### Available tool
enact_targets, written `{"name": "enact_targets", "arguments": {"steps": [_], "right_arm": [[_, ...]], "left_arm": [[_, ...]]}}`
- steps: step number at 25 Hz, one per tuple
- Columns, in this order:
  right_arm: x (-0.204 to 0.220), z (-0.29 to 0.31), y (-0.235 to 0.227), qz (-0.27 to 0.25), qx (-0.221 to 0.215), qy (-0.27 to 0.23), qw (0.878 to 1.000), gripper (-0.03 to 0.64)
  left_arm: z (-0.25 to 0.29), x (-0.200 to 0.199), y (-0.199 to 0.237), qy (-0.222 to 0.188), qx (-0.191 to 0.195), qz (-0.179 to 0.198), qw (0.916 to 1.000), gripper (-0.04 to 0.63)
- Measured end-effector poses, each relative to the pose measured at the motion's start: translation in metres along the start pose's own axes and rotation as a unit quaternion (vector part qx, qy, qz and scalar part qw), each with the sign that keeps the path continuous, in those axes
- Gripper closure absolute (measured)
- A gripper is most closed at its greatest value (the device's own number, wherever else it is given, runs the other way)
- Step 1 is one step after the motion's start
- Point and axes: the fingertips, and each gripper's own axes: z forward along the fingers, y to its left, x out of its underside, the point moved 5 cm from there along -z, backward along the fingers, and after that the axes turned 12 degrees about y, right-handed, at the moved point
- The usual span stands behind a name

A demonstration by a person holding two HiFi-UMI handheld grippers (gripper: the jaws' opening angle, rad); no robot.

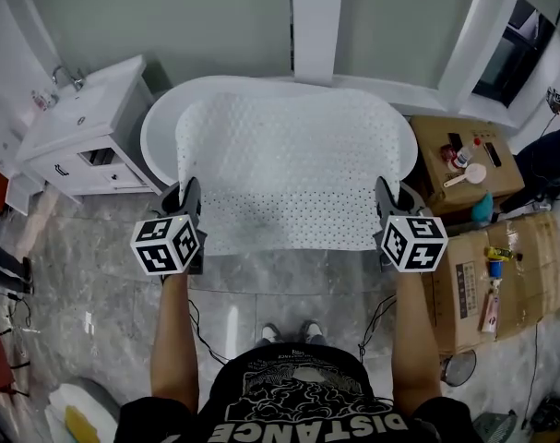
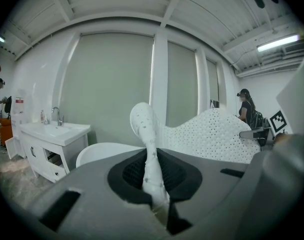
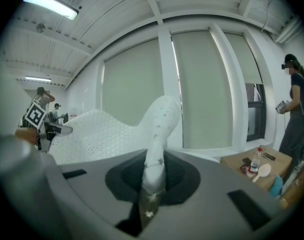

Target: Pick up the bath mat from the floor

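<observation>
A person stands on a grey marble-patterned floor (image 1: 95, 275), holding a white perforated bath mat (image 1: 293, 169) by the two corners of its near edge. The left gripper (image 1: 189, 201) has its jaws clamped narrow on the left corner. The right gripper (image 1: 387, 203) pinches the right corner in the same way. The mat is clear of the floor, stretched between the two grippers and spread out over a white bathtub (image 1: 158, 123) at the far wall. A white vanity with a sink (image 1: 81, 123) stands to the left, and cardboard boxes (image 1: 464, 284) sit to the right.
</observation>
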Motion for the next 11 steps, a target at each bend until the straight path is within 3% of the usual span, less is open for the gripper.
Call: {"name": "enact_targets", "arguments": {"steps": [11], "right_arm": [[-0.0023,-0.0037,-0.0035,0.005,0.001,-0.005,1.000,0.589]], "left_arm": [[0.0033,-0.0057,-0.0036,-0.002,0.001,0.003,1.0000,0.568]]}}
